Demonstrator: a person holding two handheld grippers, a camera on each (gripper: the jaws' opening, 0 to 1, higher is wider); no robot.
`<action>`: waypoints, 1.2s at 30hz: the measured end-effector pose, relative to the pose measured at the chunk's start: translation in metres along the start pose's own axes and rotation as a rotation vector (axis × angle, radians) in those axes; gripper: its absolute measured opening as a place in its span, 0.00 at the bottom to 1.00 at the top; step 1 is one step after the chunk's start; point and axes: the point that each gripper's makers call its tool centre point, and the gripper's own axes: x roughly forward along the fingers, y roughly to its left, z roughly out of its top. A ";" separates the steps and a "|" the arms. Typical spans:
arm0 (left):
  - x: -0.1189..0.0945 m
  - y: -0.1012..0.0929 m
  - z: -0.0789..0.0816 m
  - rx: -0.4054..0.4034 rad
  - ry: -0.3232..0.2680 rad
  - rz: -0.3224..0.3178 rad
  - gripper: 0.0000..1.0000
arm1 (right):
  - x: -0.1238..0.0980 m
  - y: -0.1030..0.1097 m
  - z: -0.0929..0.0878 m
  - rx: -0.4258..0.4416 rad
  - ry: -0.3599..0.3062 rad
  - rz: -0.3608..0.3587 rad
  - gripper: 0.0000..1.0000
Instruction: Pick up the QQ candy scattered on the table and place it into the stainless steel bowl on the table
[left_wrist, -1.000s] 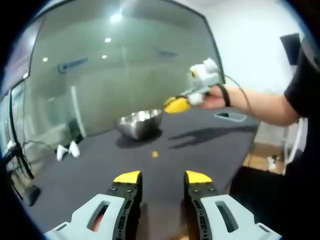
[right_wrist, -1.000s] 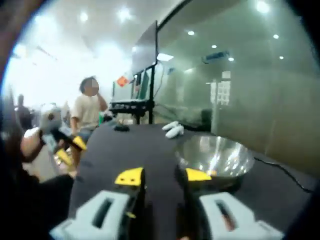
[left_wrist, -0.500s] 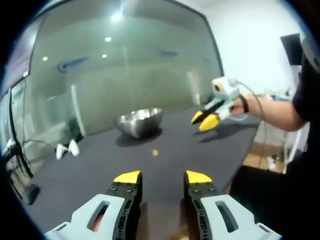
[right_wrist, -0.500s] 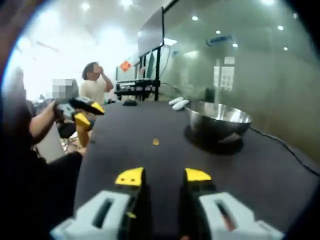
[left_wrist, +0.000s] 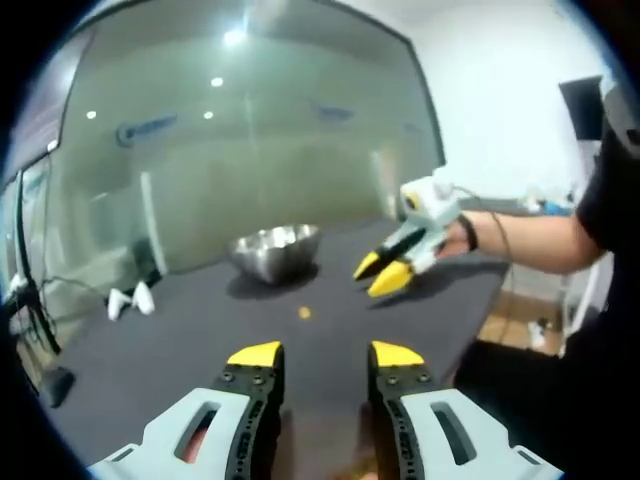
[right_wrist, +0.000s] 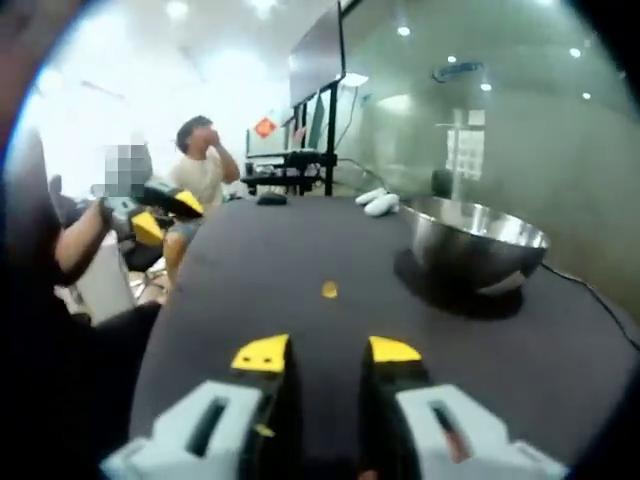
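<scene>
One small yellow candy (right_wrist: 329, 290) lies alone on the dark table (right_wrist: 250, 260), near the steel bowl (right_wrist: 478, 245) but apart from it. It looks tiny, light and probably soft, so I'd pinch it across its sides with the very tips. The right gripper (right_wrist: 328, 350) hangs above the table with jaws narrowly parted, empty. The left gripper (left_wrist: 325, 353) is likewise parted and empty, farther back.
</scene>
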 end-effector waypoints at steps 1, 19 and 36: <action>0.000 0.000 0.000 0.001 0.001 0.001 0.35 | 0.005 0.001 0.003 -0.004 -0.002 0.006 0.29; -0.005 0.005 -0.008 -0.002 0.017 0.021 0.35 | 0.070 -0.005 0.017 0.053 0.012 0.050 0.23; -0.008 0.011 -0.012 -0.005 0.037 0.051 0.35 | 0.089 -0.002 0.011 0.002 0.033 0.075 0.10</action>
